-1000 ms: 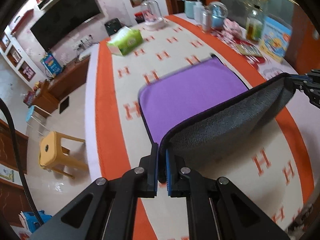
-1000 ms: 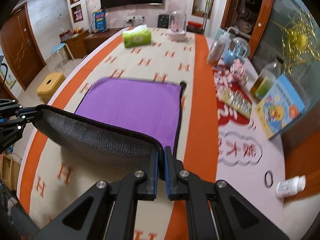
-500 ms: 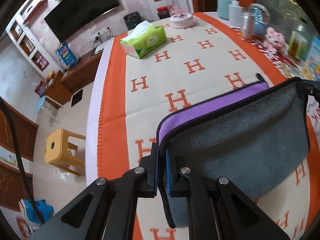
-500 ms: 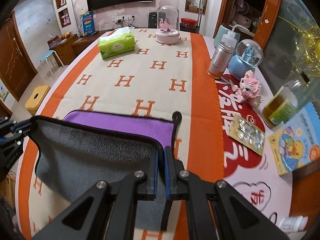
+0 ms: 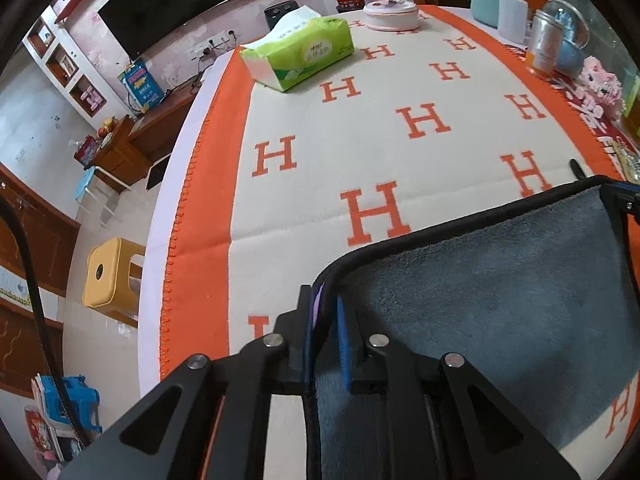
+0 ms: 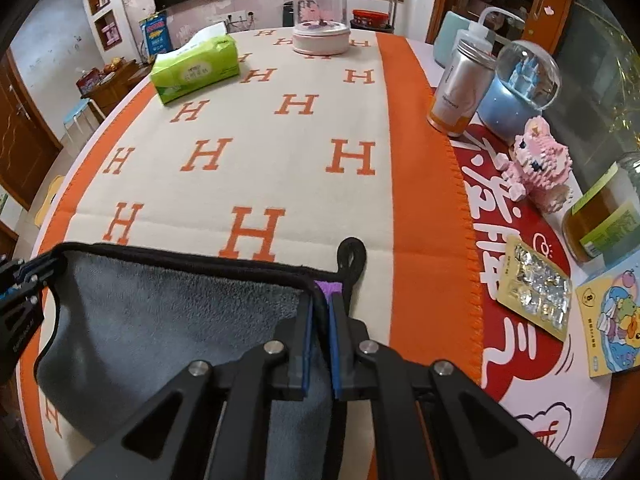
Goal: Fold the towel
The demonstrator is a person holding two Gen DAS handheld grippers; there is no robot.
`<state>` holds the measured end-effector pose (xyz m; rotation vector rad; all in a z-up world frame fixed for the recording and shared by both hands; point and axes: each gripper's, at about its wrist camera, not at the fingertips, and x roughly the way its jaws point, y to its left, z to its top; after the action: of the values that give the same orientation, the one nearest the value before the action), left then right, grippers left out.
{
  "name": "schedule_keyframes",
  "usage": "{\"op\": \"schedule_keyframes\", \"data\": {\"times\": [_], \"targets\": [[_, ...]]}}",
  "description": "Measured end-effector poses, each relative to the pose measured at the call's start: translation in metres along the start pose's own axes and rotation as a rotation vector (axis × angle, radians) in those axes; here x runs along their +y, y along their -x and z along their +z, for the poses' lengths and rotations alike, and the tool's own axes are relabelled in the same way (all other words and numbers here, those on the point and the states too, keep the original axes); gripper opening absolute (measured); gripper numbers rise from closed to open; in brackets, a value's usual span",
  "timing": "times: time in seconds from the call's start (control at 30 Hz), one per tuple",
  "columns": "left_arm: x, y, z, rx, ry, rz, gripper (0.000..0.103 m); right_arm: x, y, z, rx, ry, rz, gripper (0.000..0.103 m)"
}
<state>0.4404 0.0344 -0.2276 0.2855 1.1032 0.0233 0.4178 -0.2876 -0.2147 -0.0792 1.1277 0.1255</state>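
Note:
The towel (image 5: 480, 300) is grey on one side and purple on the other, with black edging. It lies folded over on the orange and cream tablecloth, grey side up. My left gripper (image 5: 325, 312) is shut on its near left corner. My right gripper (image 6: 320, 320) is shut on the right corner, where a sliver of purple (image 6: 329, 288) and a black hanging loop (image 6: 352, 256) show. The towel fills the lower left of the right wrist view (image 6: 168, 328). The right gripper shows at the right edge of the left wrist view (image 5: 624, 204).
A green tissue box (image 6: 196, 68) and a glass dome (image 6: 320, 12) stand at the far end. A steel bottle (image 6: 460, 88), snow globe (image 6: 520, 84), pink brick figure (image 6: 532, 160), jar (image 6: 604, 216) and booklet (image 6: 616, 320) line the right side. A yellow stool (image 5: 108, 276) stands left of the table.
Both grippers carried the near edge of the towel forward and down over the purple side. The purple face is now covered and only the grey side shows.

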Motion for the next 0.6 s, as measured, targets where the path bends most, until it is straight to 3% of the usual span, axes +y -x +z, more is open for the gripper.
{"op": "schedule_keyframes", "data": {"times": [0.03, 0.2, 0.4, 0.6], "targets": [[0.0, -0.002, 0.0, -0.001, 0.005, 0.007, 0.016, 0.0, -0.001, 0.0, -0.002, -0.002, -0.013, 0.014], [0.01, -0.004, 0.0, -0.014, 0.074, 0.017, 0.066, -0.004, 0.003, -0.004, -0.039, 0.005, -0.039, 0.028], [0.027, 0.009, -0.006, -0.027, 0.141, 0.025, 0.07, -0.013, 0.024, -0.014, -0.084, -0.024, -0.032, 0.032], [0.032, 0.04, -0.012, -0.067, 0.136, 0.016, 0.081, -0.012, 0.049, -0.019, -0.107, -0.017, -0.033, 0.032]]}}
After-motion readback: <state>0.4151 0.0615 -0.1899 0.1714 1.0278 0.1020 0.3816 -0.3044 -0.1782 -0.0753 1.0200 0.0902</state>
